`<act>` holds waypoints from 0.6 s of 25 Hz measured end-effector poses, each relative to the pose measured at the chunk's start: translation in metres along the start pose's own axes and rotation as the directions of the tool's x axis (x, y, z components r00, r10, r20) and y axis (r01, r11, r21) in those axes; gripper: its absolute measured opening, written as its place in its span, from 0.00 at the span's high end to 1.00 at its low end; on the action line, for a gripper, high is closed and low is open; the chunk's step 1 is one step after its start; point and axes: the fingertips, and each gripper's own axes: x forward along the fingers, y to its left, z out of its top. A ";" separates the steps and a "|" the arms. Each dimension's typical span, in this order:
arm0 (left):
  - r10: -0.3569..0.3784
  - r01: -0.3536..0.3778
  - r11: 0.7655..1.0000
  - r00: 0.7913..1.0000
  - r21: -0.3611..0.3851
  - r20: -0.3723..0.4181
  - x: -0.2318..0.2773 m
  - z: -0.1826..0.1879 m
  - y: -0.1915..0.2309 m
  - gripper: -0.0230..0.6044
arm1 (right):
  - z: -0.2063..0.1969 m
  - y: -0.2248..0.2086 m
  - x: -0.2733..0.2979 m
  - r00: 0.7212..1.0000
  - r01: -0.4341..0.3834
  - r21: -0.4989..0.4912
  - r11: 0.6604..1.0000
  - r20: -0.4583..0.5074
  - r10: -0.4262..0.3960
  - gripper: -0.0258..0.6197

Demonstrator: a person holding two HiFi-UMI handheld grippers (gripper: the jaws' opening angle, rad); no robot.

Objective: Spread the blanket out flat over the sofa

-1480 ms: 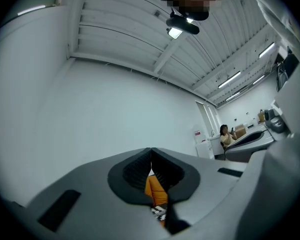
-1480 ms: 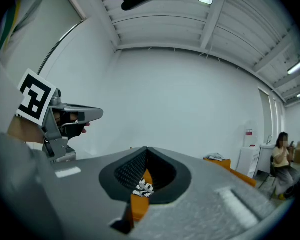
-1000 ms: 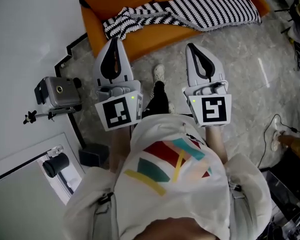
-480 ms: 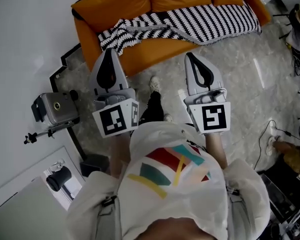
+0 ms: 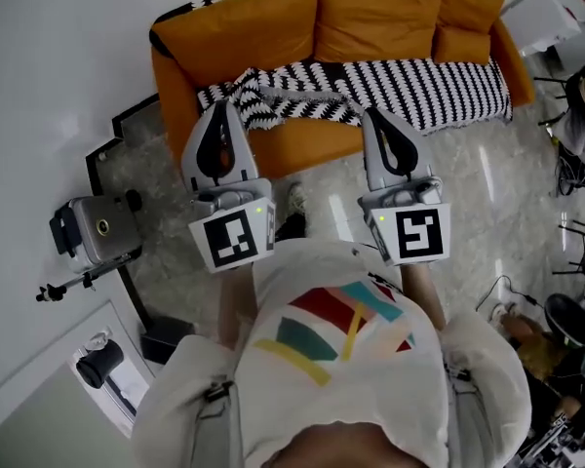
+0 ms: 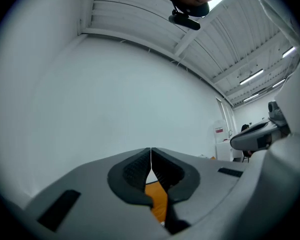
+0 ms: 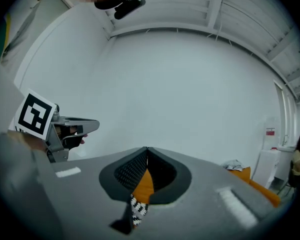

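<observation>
Shift since earlier: sofa nearer and fuller in the head view, with more backrest and cushions showing; both grippers carried forward toward it, side by side.
Left hand-held gripper: clenched on nothing, pads meeting tip to tip, held roughly level, short of the seat front; only orange upholstery visible past the tips.
Right hand-held gripper: likewise closed and empty; orange upholstery and a strip of striped cloth seen beyond the tips, not between them.
Blanket: black-and-white striped, lying along the seat; fairly flat toward the picture's right.
Bunched end: twisted and heaped beside the armrest at the picture's left, just ahead of the left tips.
Stage: approach only, by judgement; no hold on the cloth yet, spreading not begun.
Risk, closed jaws: arriving at the cloth still shut would shove the fabric into a tighter heap instead of taking it.
Risk, wrong grip: pinching the thick twisted clump rather than an edge or corner likely to drag the whole blanket and ruffle the flat stretch.
Risk, uneven pull: one side lifted alone could slide the cloth off the seat onto the floor.
</observation>
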 end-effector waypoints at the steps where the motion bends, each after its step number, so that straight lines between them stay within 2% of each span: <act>1: 0.009 -0.009 1.000 1.000 0.003 0.002 0.009 -0.001 0.008 0.94 | 0.004 0.002 0.012 1.000 -0.008 -0.006 1.000 0.011 0.008 0.95; 5: 0.026 -0.025 0.999 0.999 0.035 -0.020 0.038 -0.006 0.028 0.94 | 0.009 0.000 0.050 1.000 -0.019 -0.037 0.999 0.015 0.019 0.95; 12: 0.074 -0.074 0.997 0.997 0.019 -0.004 0.074 0.003 0.030 0.94 | 0.008 -0.037 0.087 1.000 -0.015 -0.008 1.000 0.027 0.016 0.95; 15: 0.118 -0.118 0.993 0.993 0.018 -0.001 0.089 0.007 0.028 0.94 | 0.014 -0.054 0.104 0.997 -0.048 -0.007 0.999 0.065 0.049 0.95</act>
